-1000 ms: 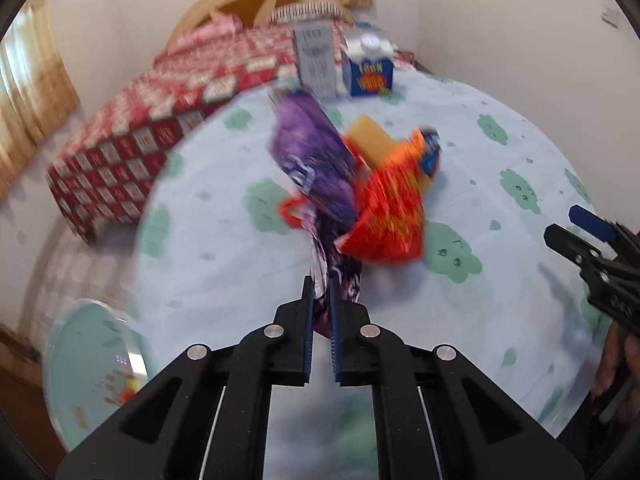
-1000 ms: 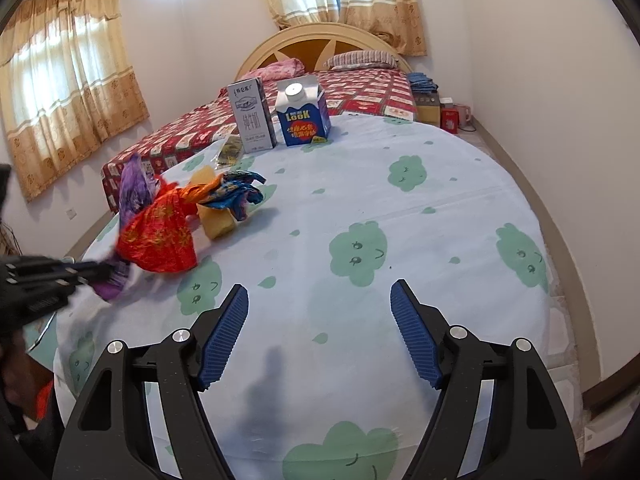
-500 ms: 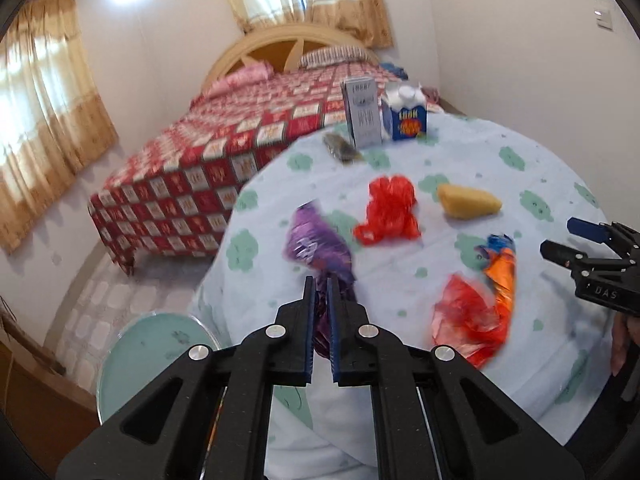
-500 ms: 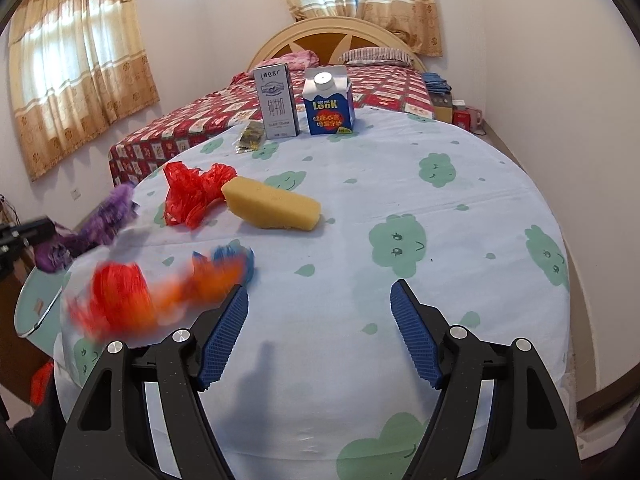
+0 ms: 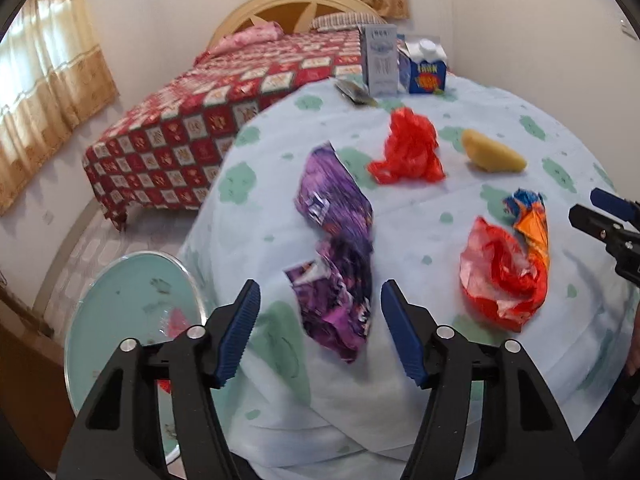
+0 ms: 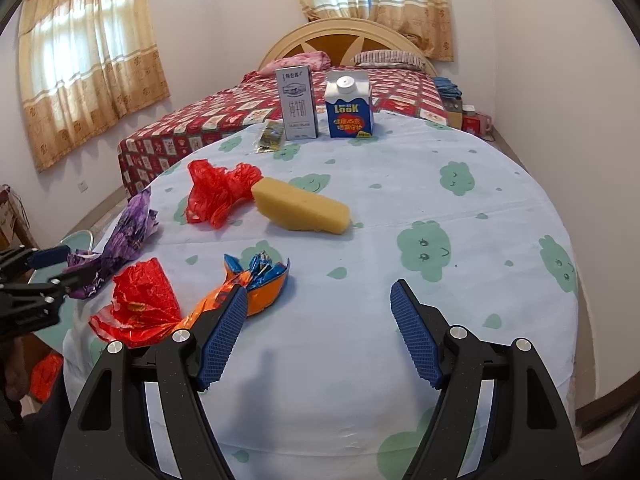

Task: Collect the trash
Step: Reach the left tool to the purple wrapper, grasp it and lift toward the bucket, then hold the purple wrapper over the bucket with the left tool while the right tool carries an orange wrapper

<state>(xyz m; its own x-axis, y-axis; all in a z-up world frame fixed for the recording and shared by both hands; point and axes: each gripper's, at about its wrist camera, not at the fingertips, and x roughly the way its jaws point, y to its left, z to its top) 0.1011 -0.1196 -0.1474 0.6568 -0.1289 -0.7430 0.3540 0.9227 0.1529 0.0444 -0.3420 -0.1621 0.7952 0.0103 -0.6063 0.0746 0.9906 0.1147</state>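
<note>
**Purple wrapper loose at the table's edge**

Left gripper (image 5: 320, 332) spread wide, holding nothing; right gripper (image 6: 318, 332) likewise wide and empty, hovering over bare cloth. Crumpled purple foil wrapper (image 5: 338, 248) lying between the left jaws' line, draped toward the rim of the round table with its pale blue cloud-print cloth (image 6: 460, 208). Round teal-lidded bin (image 5: 132, 320) below and to the left, on the floor.

Likely trouble: wrapper sliding off the sagging cloth edge and missing the bin; thin foil slipping from a shallow pinch; cloth caught along with it and dragged, disturbing the red-and-orange snack bag (image 6: 160, 304), red plastic bag (image 6: 218, 192) and yellow sponge wedge (image 6: 300, 206).

Beyond: grey-white carton (image 6: 296, 102) and blue carton (image 6: 348, 106) upright at the far rim, small dark packet (image 6: 270, 136) beside them. Bedroom setting: bed with red patchwork quilt (image 5: 200, 120), tan curtains (image 6: 84, 80).
</note>
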